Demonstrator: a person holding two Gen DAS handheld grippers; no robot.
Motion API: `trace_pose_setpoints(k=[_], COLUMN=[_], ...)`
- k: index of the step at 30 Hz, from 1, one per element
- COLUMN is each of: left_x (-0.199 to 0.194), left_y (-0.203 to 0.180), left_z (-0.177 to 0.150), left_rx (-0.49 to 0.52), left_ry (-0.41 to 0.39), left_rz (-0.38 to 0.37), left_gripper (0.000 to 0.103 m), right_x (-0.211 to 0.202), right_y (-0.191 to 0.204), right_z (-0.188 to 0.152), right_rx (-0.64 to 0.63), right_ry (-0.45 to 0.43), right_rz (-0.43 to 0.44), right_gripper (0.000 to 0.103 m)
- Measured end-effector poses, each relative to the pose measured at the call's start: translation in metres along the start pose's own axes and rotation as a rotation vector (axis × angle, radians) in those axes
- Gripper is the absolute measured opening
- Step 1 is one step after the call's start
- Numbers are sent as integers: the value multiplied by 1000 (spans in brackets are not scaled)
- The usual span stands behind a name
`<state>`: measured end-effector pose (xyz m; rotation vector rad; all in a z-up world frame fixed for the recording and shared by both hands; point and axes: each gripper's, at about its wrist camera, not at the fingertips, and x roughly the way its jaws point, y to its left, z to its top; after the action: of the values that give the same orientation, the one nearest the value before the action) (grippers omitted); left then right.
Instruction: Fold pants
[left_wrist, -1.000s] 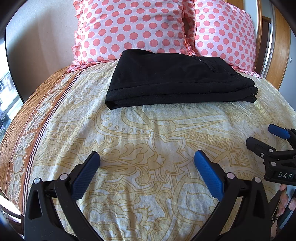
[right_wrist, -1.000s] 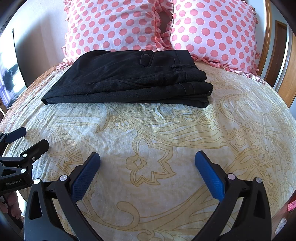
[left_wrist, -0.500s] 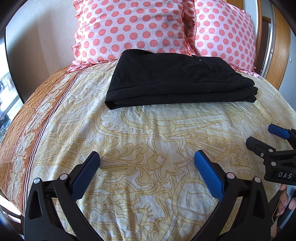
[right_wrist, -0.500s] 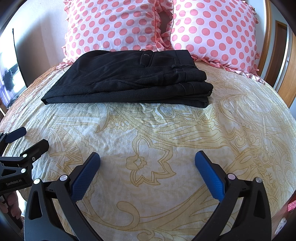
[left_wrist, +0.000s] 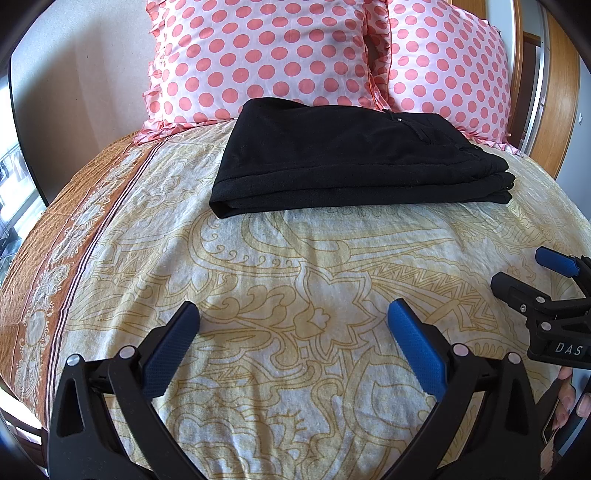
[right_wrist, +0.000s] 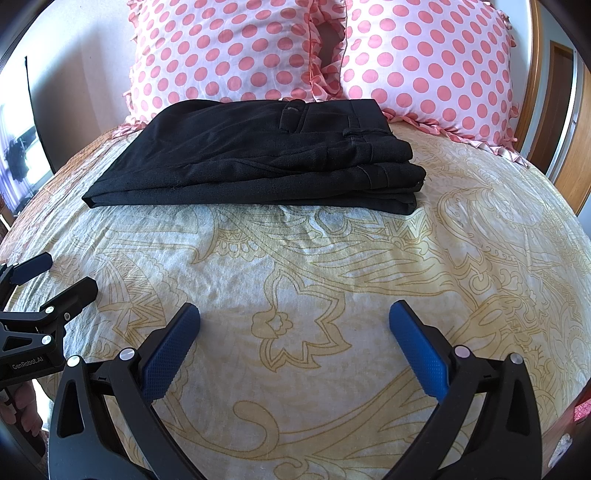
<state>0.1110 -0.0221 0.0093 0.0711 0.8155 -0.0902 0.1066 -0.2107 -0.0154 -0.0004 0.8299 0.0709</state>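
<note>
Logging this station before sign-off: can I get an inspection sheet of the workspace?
Surface: bedspread, yellow floral print, lightly creased.
Job's things: black pants folded into a flat stack, lying just in front of the pillows.
Clutter: nothing seen.
Grippers: left gripper and right gripper both open, empty, over bare bedspread short of the pants.
Cables: nothing seen.
Surroundings: two pink polka-dot pillows at the head; wooden frame on the right.

Both wrist views low over the bedspread (left_wrist: 295, 258), facing the shared pillows (right_wrist: 240, 48).
</note>
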Motion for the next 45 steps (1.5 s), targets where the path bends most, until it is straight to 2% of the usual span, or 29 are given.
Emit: trace_pose_setpoints(k=[45], left_x=[2], left_y=[1], left_z=[3], left_rx=[6], left_ry=[33], left_rz=[-8], left_gripper=[101], right_x=[0], right_y=[1], right_z=[0], right_rx=[1], right_ry=[-1], right_rz=[-1], right_gripper=[102])
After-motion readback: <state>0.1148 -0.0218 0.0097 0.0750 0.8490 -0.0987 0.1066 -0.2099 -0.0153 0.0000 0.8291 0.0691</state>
